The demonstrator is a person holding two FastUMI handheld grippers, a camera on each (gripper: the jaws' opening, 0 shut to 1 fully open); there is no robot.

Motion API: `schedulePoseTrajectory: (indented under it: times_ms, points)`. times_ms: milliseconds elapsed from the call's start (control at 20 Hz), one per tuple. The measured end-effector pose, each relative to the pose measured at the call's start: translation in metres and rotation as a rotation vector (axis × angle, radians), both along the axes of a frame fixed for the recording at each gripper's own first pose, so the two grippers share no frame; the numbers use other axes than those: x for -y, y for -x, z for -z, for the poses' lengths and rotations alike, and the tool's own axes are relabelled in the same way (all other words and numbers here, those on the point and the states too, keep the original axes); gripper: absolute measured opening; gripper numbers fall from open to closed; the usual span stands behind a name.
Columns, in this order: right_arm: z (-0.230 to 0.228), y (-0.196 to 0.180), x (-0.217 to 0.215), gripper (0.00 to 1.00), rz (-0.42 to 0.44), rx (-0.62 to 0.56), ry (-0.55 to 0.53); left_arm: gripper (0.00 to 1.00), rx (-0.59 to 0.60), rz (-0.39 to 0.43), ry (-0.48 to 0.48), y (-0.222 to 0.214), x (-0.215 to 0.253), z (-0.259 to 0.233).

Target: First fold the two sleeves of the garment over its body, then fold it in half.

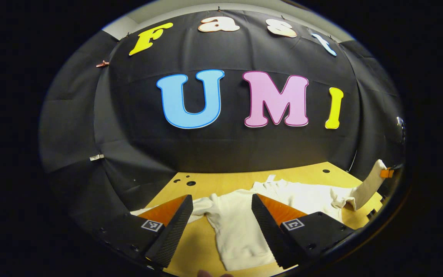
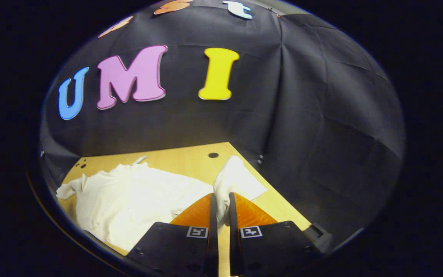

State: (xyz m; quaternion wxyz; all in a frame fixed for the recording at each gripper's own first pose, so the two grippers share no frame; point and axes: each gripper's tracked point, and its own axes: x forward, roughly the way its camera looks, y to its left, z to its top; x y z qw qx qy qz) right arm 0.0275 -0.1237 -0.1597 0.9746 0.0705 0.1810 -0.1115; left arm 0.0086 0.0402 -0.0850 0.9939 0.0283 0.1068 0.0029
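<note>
A cream long-sleeved garment point(image 1: 244, 219) lies spread on the wooden table point(image 1: 225, 179). In the left gripper view my left gripper point(image 1: 221, 204) hangs open above the garment's near left part, with nothing between its fingers. Far right there, one sleeve point(image 1: 367, 184) is lifted off the table by the other gripper. In the right gripper view my right gripper point(image 2: 221, 202) is shut on that sleeve point(image 2: 235, 179), whose cloth rises between the two fingers. The garment's body point(image 2: 129, 196) lies to the left of it, the other sleeve point(image 2: 69, 188) at the far left.
Black cloth walls close the booth behind and on both sides of the table. Small round holes point(image 1: 190, 183) mark the table's far corners, and another hole point(image 2: 213, 155) lies near the held sleeve. The table's right edge point(image 2: 283, 207) runs close beside my right gripper.
</note>
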Motion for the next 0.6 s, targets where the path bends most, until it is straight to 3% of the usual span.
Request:
schedulePoseTrajectory:
  times_ms: [300,600]
  points:
    - [-0.038,-0.058,-0.131,0.16,-0.140,0.080,0.013,0.97,-0.032,-0.038,0.068,-0.011,-0.072,0.021]
    - [-0.023,-0.105,-0.244,0.16,-0.275,0.069,0.037,0.97,-0.082,-0.108,0.068,-0.021,-0.153,0.051]
